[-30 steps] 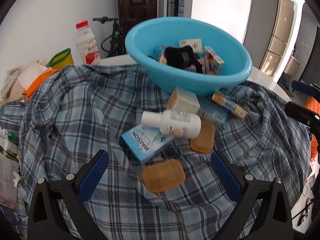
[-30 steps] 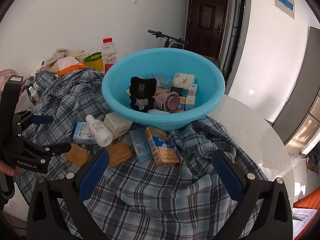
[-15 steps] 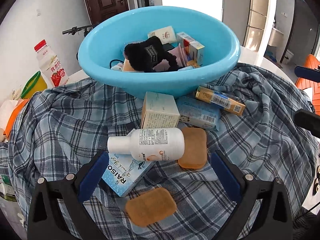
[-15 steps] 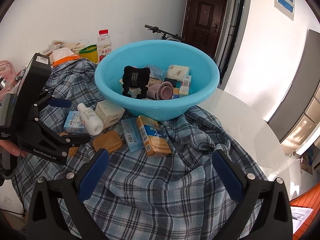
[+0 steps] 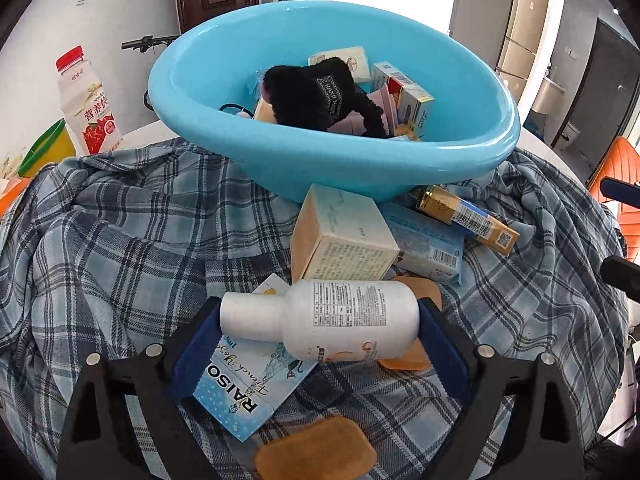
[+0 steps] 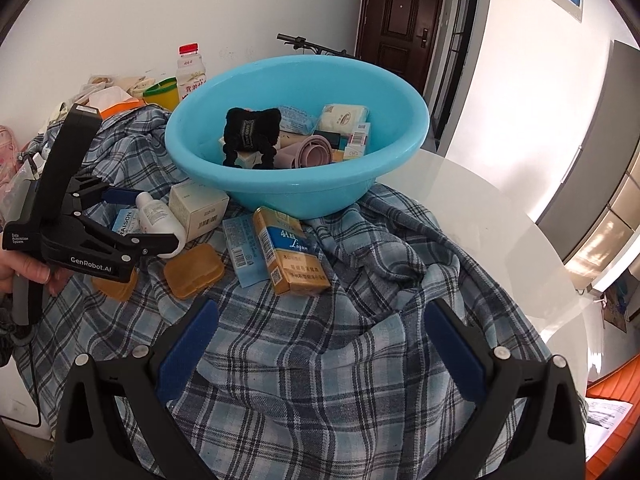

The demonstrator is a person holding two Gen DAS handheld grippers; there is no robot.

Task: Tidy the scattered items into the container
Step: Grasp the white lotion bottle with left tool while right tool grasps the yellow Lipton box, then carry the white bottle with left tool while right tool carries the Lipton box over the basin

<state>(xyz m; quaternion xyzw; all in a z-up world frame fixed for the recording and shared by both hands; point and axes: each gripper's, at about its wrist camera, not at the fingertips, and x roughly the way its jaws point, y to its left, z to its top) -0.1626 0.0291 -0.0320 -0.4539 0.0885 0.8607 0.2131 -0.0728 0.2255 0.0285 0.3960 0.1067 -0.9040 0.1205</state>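
Note:
A blue basin (image 5: 360, 164) (image 6: 304, 188) holds boxes and a black scrunchie on a plaid cloth. A white bottle (image 5: 320, 320) (image 6: 158, 218) lies on its side on a light blue RAISON packet (image 5: 244, 380). My left gripper (image 5: 316, 328) (image 6: 140, 216) is open, its pads at both ends of the bottle; I cannot tell if they touch it. A cream box (image 5: 340, 236), a light blue packet (image 6: 244, 248), a gold Liqun pack (image 6: 290, 256) and tan pads (image 6: 194, 268) lie in front of the basin. My right gripper (image 6: 320, 340) is open and empty above the cloth.
A red-capped drink bottle (image 5: 88, 100) and a yellow-green cup (image 5: 44, 148) stand behind the cloth at the left. The glass table (image 6: 500, 248) shows bare at the right. An orange chair (image 5: 616, 168) is at the far right.
My left gripper has moved forward and down, so the white bottle now lies between its fingers. The right gripper drew back slightly.

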